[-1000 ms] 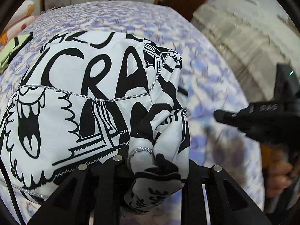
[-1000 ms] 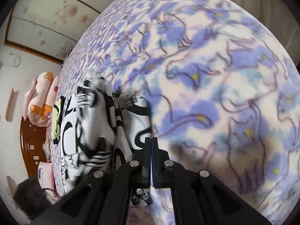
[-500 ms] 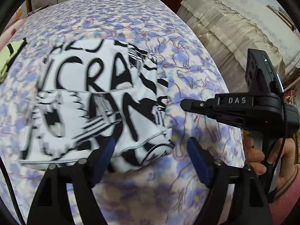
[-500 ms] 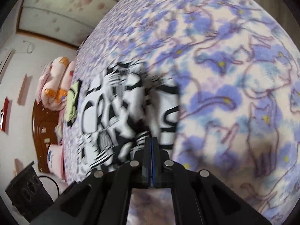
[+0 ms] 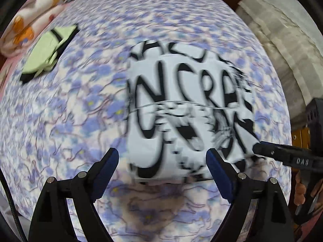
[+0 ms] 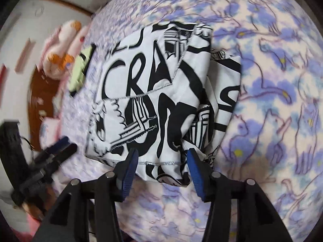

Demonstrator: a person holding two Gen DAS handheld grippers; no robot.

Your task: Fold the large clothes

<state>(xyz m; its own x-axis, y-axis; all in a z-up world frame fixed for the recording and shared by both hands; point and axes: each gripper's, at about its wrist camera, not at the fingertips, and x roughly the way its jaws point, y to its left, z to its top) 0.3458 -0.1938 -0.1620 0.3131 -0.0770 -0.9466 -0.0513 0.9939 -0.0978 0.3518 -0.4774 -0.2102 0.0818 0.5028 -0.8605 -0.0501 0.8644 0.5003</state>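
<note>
Garment – white w/ black graffiti lettering – is lying folded into a compact block on the purple floral bedspread, nothing gripping it. I'm holding my left gripper w/ jaws wide apart, empty, hovering just short of the block's near edge, which is sitting at 12 o'clock from my tips. My right gripper is also spread, blue pads straddling the near hem at 12 o'clock without clamping. Judging by that, I'm either lining up one more fold or tidying; bundle looks nearly done.

Right wrist view is giving me the sharp read: a loose, bunched flap at 2 o'clock is sticking out past the neat block, prob. why my right jaws are sitting there. Left view is motion-blurred, hiding that flap, but it's showing my right gripper coming in at 3 o'clock, touching or just beside the block's corner, plus a green-and-black folded item well apart at 10 o'clock.
</note>
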